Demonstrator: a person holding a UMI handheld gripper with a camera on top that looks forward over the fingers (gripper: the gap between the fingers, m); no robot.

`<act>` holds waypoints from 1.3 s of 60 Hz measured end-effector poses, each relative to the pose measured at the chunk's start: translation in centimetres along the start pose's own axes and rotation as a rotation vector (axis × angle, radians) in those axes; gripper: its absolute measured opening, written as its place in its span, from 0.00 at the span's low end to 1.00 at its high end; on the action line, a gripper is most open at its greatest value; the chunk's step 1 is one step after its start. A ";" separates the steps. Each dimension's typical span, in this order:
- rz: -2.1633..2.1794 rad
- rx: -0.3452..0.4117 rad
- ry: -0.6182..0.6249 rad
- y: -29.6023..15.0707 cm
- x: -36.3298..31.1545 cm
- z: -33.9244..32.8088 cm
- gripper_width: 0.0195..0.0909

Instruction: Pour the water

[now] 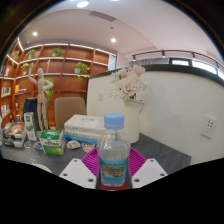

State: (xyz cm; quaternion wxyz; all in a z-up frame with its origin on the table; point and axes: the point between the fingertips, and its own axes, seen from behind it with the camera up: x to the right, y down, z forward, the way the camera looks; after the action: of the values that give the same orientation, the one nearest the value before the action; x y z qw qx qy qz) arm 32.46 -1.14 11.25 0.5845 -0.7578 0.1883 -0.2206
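Standing upright between the two fingers of the gripper (pixel 113 172) is a clear plastic water bottle with a pale blue cap and a blue label (pixel 113 152). Its lower body sits against the magenta pads (pixel 93 161) on either side, and the fingers look closed in on it, grasping the bottle, though its base is hidden so I cannot tell whether it rests on the grey worktop (pixel 165 150) or is lifted off it.

Just beyond the bottle, toward the left, lies a white rectangular tissue box with a pale printed top (pixel 84 126). Beside that box is a small green and white carton (pixel 53 141), and further left a few more small packets and items are too tiny to make out.

Behind the bottle, a white vase holding pale pink and white flowers (pixel 129 90) stands in front of a white partition wall (pixel 175 105). A tan chair back (pixel 68 108) shows behind the tissue box. Wooden wall shelves with green plants (pixel 60 60) fill the far left of the room.
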 end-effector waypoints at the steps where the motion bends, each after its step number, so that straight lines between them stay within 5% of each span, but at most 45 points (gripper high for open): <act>1: -0.001 -0.001 -0.001 0.3 0.0 0.2 0.22; 21: 0.107 0.022 -0.051 2.5 -0.2 1.3 0.25; 28: 0.089 0.008 -0.052 2.5 -0.3 1.5 0.37; 34: 0.032 -0.030 -0.070 3.1 -0.7 1.0 0.68; 40: -0.004 -0.050 -0.103 3.6 -1.2 -1.0 0.77; 51: -0.022 -0.068 -0.119 4.4 -1.1 -8.0 0.82; 78: 0.001 0.033 -0.325 0.8 -8.5 -24.5 0.82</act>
State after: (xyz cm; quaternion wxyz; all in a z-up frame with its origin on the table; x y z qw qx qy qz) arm 11.79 -16.44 14.93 0.6196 -0.7738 0.0878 -0.0977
